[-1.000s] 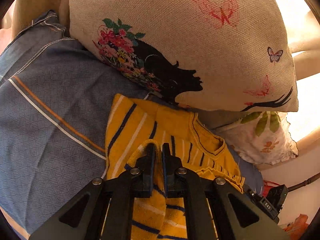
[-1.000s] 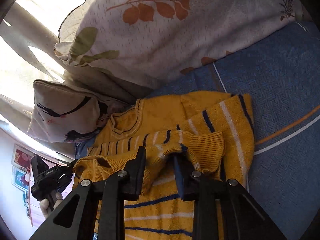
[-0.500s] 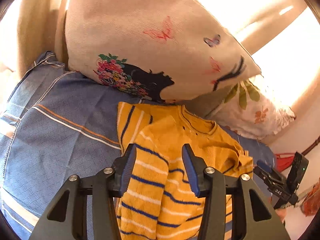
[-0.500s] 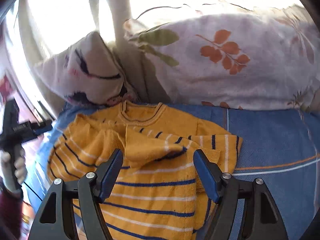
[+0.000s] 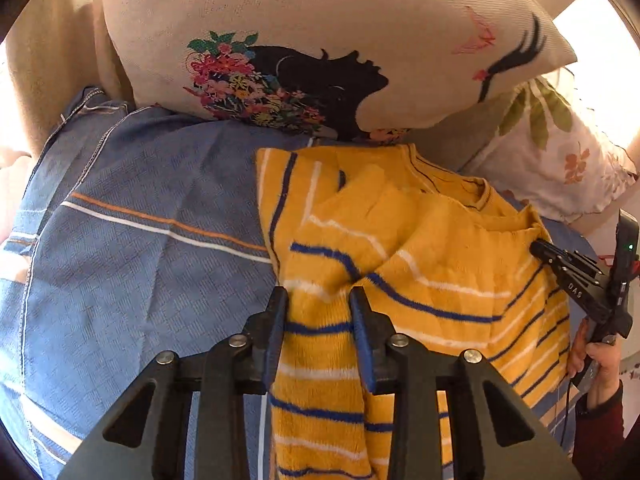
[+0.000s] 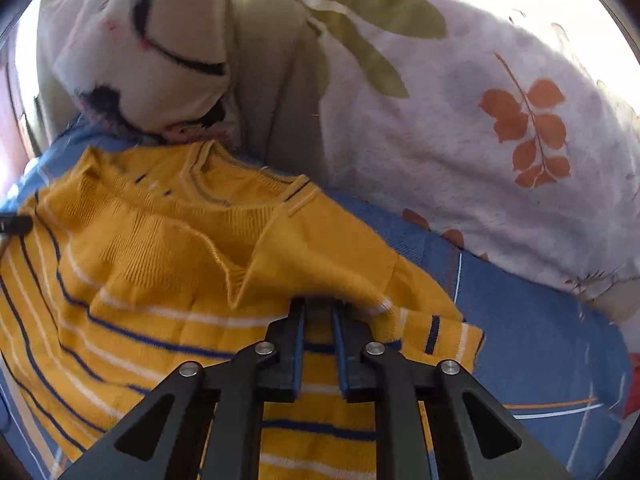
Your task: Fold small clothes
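Observation:
A small yellow sweater (image 5: 420, 264) with blue and white stripes lies on a blue woven bedspread (image 5: 140, 240), both sleeves folded in over its front, neck toward the pillows. My left gripper (image 5: 318, 300) is partly open, its fingers astride the folded sleeve's edge, not clamping it. In the right wrist view the sweater (image 6: 160, 280) fills the lower left. My right gripper (image 6: 318, 308) is nearly shut, its tips at the folded sleeve's edge with a narrow gap; whether cloth is pinched cannot be told. The right gripper also shows in the left wrist view (image 5: 536, 246).
A beige pillow (image 5: 320, 40) printed with a black silhouette and flowers leans behind the sweater. A white pillow (image 6: 480, 120) with orange and green leaves lies beside it. The bedspread (image 6: 540, 340) extends right. My hand (image 5: 600, 360) holds the right gripper's handle.
Both grippers opened, letting go of the sleeves, and drew back. Since then they have come down to the sweater again and narrowed; the right one has closed almost fully.

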Demonstrator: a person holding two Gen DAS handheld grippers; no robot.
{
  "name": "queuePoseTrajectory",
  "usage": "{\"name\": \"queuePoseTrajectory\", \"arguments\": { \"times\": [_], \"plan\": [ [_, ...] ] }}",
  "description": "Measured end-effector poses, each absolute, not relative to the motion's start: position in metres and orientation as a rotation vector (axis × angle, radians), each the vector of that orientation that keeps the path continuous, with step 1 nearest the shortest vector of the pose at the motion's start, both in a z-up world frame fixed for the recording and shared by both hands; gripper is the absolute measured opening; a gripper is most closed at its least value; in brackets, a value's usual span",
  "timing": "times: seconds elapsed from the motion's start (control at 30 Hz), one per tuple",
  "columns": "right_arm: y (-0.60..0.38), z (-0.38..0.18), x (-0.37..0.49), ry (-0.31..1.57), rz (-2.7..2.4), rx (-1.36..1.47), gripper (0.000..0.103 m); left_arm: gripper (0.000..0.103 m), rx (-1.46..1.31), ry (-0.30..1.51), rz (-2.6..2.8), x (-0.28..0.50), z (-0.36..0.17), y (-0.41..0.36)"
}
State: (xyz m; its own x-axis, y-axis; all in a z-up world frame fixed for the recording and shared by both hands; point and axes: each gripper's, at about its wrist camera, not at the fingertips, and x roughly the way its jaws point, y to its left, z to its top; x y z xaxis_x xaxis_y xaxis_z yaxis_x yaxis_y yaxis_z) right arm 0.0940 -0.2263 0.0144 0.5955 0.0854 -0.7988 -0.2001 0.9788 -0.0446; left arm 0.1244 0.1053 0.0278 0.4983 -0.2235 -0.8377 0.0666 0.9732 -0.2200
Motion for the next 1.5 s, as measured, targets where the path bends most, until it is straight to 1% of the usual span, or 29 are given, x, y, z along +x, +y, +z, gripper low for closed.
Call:
{"name": "queuePoseTrajectory", "arguments": {
  "times": [0.03,0.1,0.17,0.27,0.3,0.33,0.37,0.4,0.43,0.47,0.6,0.73,0.77,0.8,0.83,0.93,1.0,1.1,1.23,1.27,1.3,1.33,1.37,1.4,1.47,1.5],
  "plan": [
    [-0.236,0.011,0.105,0.934,0.146,-0.076,0.008,0.031,-0.157,1.032,-0.149,0.130,0.025,0.104],
    [-0.249,0.002,0.125,0.967,0.101,0.024,0.008,0.031,-0.185,1.042,-0.139,0.139,0.019,0.105],
    [-0.265,-0.006,0.134,0.987,0.007,0.082,0.012,0.031,-0.257,1.046,-0.157,0.140,0.017,0.113],
    [-0.289,-0.007,0.134,1.005,-0.040,0.177,0.012,0.031,-0.322,1.013,-0.191,0.124,0.026,0.126],
    [-0.295,-0.003,0.128,0.993,-0.030,0.210,0.017,0.031,-0.317,0.997,-0.194,0.116,0.031,0.130],
    [-0.300,0.004,0.119,0.971,-0.025,0.227,0.031,0.034,-0.308,0.983,-0.199,0.107,0.036,0.133],
    [-0.303,0.011,0.109,0.945,-0.026,0.227,0.041,0.039,-0.301,0.972,-0.203,0.098,0.040,0.136],
    [-0.305,0.019,0.097,0.918,-0.026,0.219,0.062,0.043,-0.301,0.966,-0.207,0.088,0.042,0.140],
    [-0.306,0.026,0.084,0.891,-0.023,0.214,0.073,0.045,-0.307,0.963,-0.216,0.078,0.043,0.144],
    [-0.308,0.031,0.070,0.868,-0.016,0.217,0.074,0.048,-0.318,0.965,-0.232,0.069,0.043,0.147],
    [-0.322,0.031,0.026,0.883,0.031,0.280,0.074,0.051,-0.326,0.998,-0.308,0.043,0.031,0.148],
    [-0.333,0.018,-0.011,0.914,0.052,0.379,0.074,0.051,-0.221,1.065,-0.311,0.028,0.009,0.128],
    [-0.333,0.015,-0.020,0.919,0.054,0.398,0.074,0.030,-0.184,1.099,-0.303,0.028,0.003,0.124],
    [-0.333,0.012,-0.027,0.923,0.055,0.413,0.074,0.006,-0.146,1.128,-0.290,0.027,-0.001,0.122],
    [-0.333,0.009,-0.034,0.926,0.053,0.424,0.074,0.007,-0.128,1.137,-0.262,0.028,-0.001,0.124],
    [-0.338,0.004,-0.051,0.927,0.050,0.448,0.074,0.007,-0.115,1.087,-0.137,0.032,0.013,0.146],
    [-0.341,0.001,-0.059,0.930,0.051,0.459,0.074,0.009,-0.172,1.074,-0.123,0.032,0.020,0.159],
    [-0.342,-0.006,-0.069,0.943,0.084,0.493,0.074,0.010,-0.180,1.018,-0.071,0.020,0.027,0.167],
    [-0.330,-0.013,-0.072,0.948,0.130,0.516,0.075,0.018,-0.266,1.013,-0.097,0.000,0.029,0.175],
    [-0.326,-0.013,-0.072,0.944,0.137,0.504,0.075,0.022,-0.267,1.001,-0.098,-0.004,0.030,0.173],
    [-0.320,-0.012,-0.071,0.946,0.153,0.492,0.073,0.030,-0.264,0.988,-0.100,-0.009,0.033,0.172],
    [-0.315,-0.012,-0.070,0.952,0.178,0.485,0.062,0.034,-0.263,0.974,-0.102,-0.014,0.035,0.168],
    [-0.312,-0.012,-0.068,0.963,0.194,0.477,0.054,0.041,-0.265,0.960,-0.107,-0.018,0.038,0.167],
    [-0.309,-0.013,-0.067,0.976,0.183,0.461,0.047,0.043,-0.266,0.948,-0.112,-0.020,0.039,0.164],
    [-0.311,-0.014,-0.065,0.983,0.131,0.447,0.046,0.044,-0.267,0.939,-0.123,-0.024,0.042,0.161],
    [-0.314,-0.013,-0.066,0.980,0.116,0.459,0.046,0.046,-0.273,0.938,-0.130,-0.025,0.043,0.159]
  ]
}}
